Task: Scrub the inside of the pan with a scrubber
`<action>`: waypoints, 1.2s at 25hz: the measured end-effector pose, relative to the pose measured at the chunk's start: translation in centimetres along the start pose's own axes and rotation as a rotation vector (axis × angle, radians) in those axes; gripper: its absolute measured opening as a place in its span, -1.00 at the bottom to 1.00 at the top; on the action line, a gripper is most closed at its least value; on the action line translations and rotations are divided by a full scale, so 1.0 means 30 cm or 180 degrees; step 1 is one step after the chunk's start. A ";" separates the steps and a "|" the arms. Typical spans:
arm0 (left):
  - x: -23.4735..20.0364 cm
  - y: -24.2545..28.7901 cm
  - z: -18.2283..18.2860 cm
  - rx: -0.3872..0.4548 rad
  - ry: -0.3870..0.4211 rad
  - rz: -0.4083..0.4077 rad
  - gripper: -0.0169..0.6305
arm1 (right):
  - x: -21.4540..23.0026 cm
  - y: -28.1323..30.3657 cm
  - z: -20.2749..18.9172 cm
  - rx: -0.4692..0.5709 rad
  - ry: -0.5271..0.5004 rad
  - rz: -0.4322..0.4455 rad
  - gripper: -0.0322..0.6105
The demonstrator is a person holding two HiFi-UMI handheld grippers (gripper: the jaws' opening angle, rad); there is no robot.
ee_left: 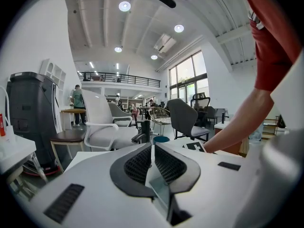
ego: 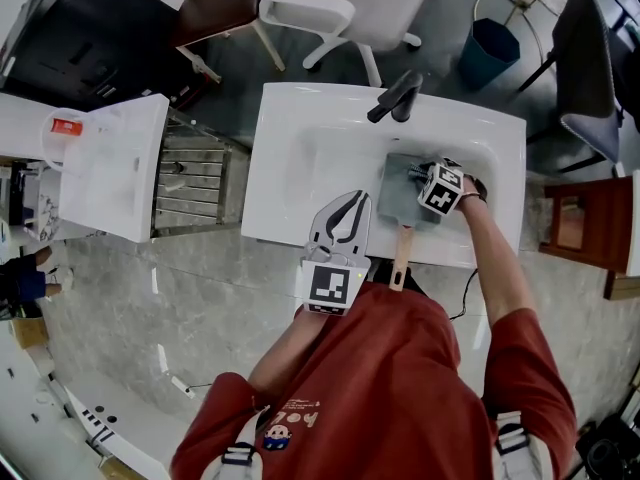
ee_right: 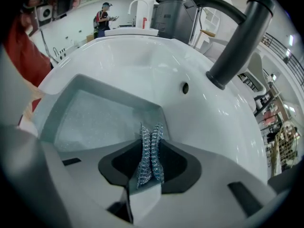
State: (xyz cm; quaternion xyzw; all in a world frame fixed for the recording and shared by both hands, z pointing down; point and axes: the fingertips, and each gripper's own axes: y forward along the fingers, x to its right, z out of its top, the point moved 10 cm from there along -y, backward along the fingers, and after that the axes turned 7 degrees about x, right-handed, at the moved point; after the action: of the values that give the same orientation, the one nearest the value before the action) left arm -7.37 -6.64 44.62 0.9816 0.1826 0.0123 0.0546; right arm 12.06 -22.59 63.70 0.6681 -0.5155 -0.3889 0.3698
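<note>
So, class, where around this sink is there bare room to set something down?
Bare: on the sink, the deck left of the faucet, and the basin floor between the pan and the left wall. Crowded: the basin's right side, with the pan, right gripper and scrubber near the faucet; the left gripper overhangs the front rim.

Left of the faucet [ego: 396,96] the sink basin [ego: 325,153] lies open. Directly in front of the faucet the pan [ego: 396,203] fills the basin, with the right gripper [ee_right: 151,131] and its scrubber [ee_right: 151,148] inside; the spout arches overhead there.
</note>
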 end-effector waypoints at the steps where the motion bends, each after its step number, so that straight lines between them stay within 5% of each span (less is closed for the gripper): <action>1: 0.000 0.001 0.002 0.0002 0.0002 0.0001 -0.84 | 0.003 -0.004 0.000 0.0013 0.0112 -0.0036 -0.51; 5: -0.004 0.010 0.016 0.0037 0.0012 -0.0007 -0.84 | 0.009 -0.054 0.001 0.0218 0.0528 -0.0188 -0.50; 18: 0.010 0.074 0.055 0.0099 0.0037 -0.0132 -0.84 | -0.118 -0.377 0.047 0.1093 0.0996 -0.0874 -0.50; 30: 0.003 0.092 0.209 0.0368 -0.0068 -0.0135 -0.84 | -0.177 -0.814 0.038 0.2070 0.1709 -0.1981 -0.50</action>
State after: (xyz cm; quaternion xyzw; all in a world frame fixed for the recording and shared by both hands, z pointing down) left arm -6.04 -9.81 38.70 0.9791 0.2031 -0.0100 0.0000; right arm 19.93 -12.75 42.10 0.9460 -0.2738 -0.1153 0.1294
